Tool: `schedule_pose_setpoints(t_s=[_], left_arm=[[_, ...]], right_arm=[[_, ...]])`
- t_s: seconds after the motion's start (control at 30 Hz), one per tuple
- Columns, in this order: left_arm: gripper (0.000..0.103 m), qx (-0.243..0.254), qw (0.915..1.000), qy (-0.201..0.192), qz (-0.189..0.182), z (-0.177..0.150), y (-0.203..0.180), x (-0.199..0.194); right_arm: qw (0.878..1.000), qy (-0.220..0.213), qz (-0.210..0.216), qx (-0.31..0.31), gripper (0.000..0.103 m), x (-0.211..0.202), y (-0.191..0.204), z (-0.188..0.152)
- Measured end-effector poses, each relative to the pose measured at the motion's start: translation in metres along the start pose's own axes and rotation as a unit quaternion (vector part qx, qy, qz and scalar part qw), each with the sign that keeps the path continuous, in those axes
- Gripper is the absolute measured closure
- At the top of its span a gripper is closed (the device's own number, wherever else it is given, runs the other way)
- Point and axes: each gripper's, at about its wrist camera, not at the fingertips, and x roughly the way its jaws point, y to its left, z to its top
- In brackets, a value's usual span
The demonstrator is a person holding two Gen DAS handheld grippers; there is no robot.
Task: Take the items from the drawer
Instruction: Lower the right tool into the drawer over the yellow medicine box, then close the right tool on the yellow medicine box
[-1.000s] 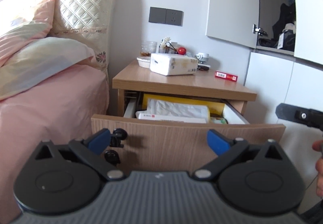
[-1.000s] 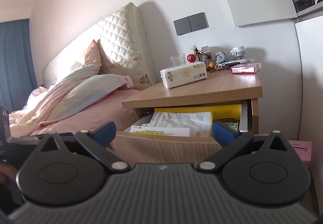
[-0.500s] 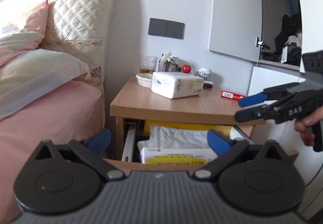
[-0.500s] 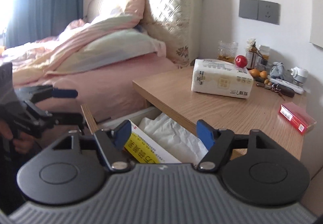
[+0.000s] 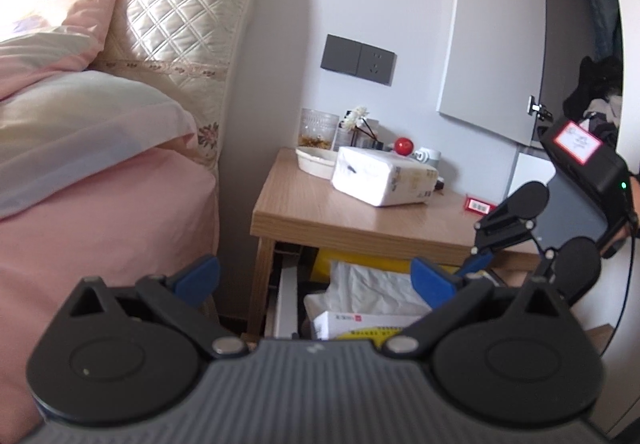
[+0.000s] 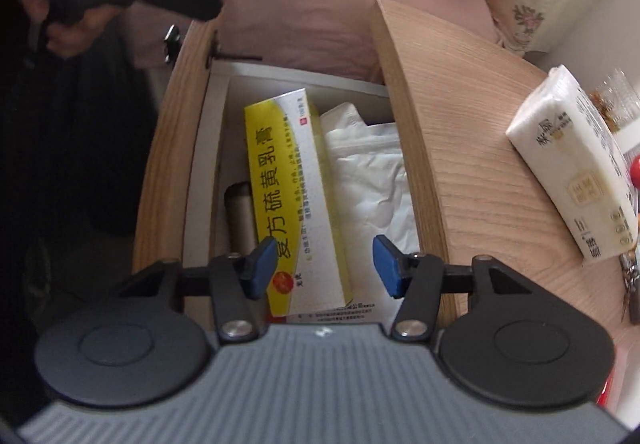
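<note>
While both jaws gape, right gripper point(image 6: 325, 264) straddles yellow box point(image 6: 296, 199), drawer point(image 6: 168, 163) rear hidden under nightstand top point(image 6: 472, 171).

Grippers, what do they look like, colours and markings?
Both the left gripper and the right gripper have black linkage arms, round black discs, a ribbed grey body and blue-tipped fingers. The right one carries a red-bordered white label, a green light and a thin black cable.

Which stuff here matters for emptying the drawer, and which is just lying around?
Job: drawer, yellow box, white plastic bag, metal cylinder, open right gripper.
Lying about: tissue pack, red box, white dish, pillows.
</note>
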Motion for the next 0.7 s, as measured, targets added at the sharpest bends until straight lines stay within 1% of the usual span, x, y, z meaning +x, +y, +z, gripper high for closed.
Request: schedule_pose_setpoints(t_s=[0.1,0.23,0.27,0.33,0.43,0.57,0.7], left_arm=[[0.000,-0.008,1.0000,0.003,-0.001,0.001,0.005,0.000],[0.000,-0.004,1.0000,0.001,0.003,0.001,0.006,-0.002],[0.000,-0.005,1.0000,0.001,0.006,0.001,0.006,-0.002],[0.000,-0.008,0.9999,0.003,0.010,0.001,0.007,-0.002],[0.000,-0.013,0.9998,0.003,0.017,0.001,0.007,-0.002],[0.000,-0.019,0.9994,0.005,0.028,0.002,0.008,-0.001],[0.000,-0.022,0.9992,0.010,0.033,0.001,0.009,0.000]], right_arm=[[0.998,0.041,0.017,-0.049,0.048,0.015,-0.004,0.010],[0.988,0.096,0.041,-0.114,0.048,0.035,-0.008,0.023],[0.986,0.101,0.047,-0.125,0.048,0.038,-0.006,0.027],[0.985,0.100,0.051,-0.135,0.048,0.044,0.025,0.017],[0.981,0.109,0.062,-0.151,0.048,0.047,0.028,0.021],[0.971,0.125,0.088,-0.185,0.050,0.049,0.033,0.024],[0.960,0.137,0.088,-0.229,0.050,0.051,0.046,0.022]])
